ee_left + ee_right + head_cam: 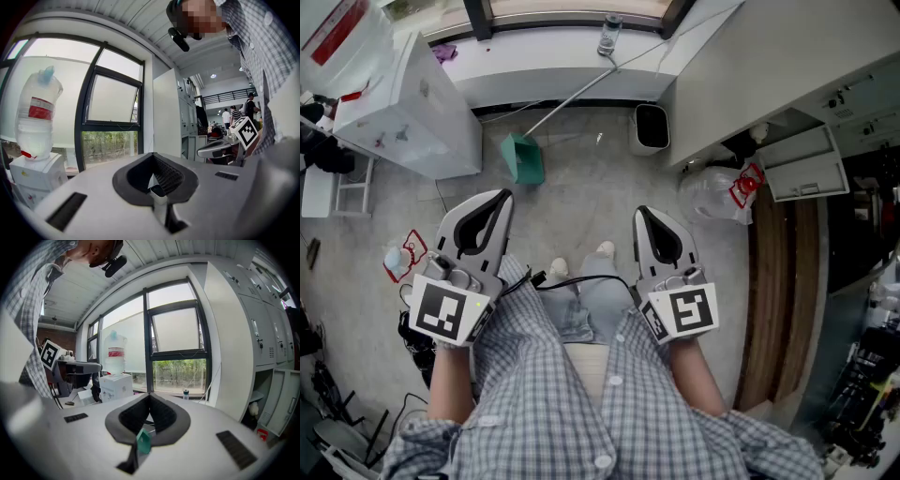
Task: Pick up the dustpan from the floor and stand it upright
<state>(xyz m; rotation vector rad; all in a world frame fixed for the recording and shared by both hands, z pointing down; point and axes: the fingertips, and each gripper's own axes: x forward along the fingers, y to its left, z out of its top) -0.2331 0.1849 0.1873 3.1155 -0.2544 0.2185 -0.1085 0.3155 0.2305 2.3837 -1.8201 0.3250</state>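
The green dustpan [522, 157] sits on the grey floor ahead of me, its long pale handle [581, 92] slanting up to the right toward the window sill. My left gripper [503, 195] hovers just short of the pan, slightly to its left, jaws closed and empty. My right gripper [639, 212] is held further right, well apart from the pan, also shut with nothing in it. In the right gripper view the dustpan [143, 442] shows small through the loop behind the closed jaw tips [150, 394]. The left gripper view shows closed tips [152, 155] too.
A water dispenser [403, 103] with its bottle [342, 37] stands at the left. A white waste bin [650, 127] is by the cabinet corner, a clear plastic bag [717, 192] beside an open cabinet door [806, 164]. Cables [417, 337] lie lower left.
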